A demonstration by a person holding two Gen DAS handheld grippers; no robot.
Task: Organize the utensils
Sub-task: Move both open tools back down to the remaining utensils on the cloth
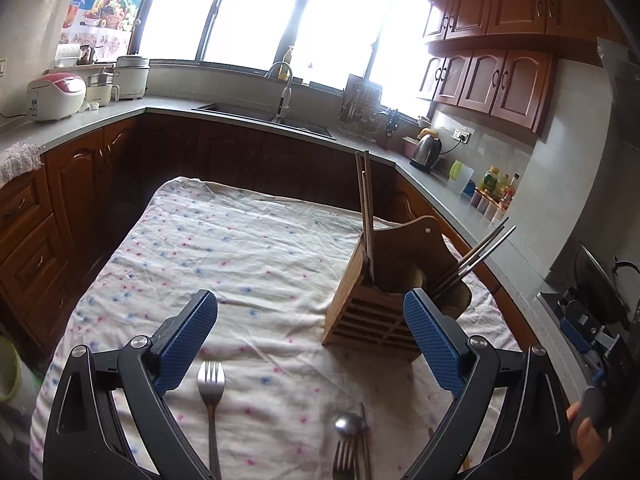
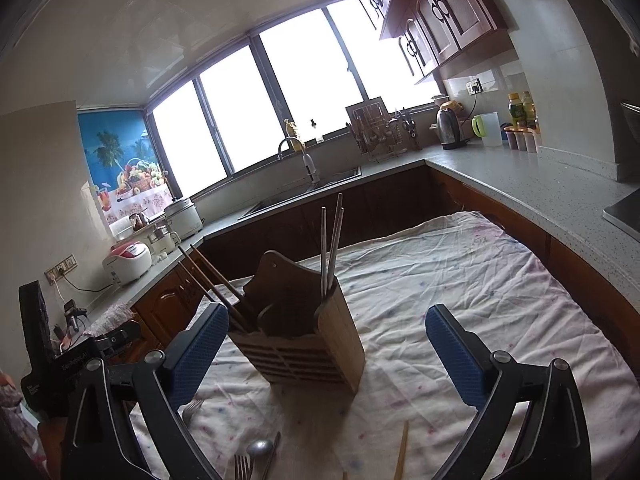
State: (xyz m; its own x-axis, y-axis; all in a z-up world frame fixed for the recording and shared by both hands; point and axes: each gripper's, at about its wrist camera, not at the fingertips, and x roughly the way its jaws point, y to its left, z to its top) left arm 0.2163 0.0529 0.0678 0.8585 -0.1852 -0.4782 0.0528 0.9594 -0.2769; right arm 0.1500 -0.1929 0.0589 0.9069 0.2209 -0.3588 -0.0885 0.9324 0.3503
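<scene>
Holder (image 1: 384, 300) on tablecloth (image 1: 240, 248) — chopsticks (image 1: 366, 216) inside; fork (image 1: 211, 392) left-front.

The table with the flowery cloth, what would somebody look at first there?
Probably the wooden utensil holder standing on the flowery tablecloth, with wooden chopsticks poking up on one side and metal chopsticks on the other. Next, the fork lying loose on the cloth between the wide-open left tongs, and a spoon beside it.
</scene>
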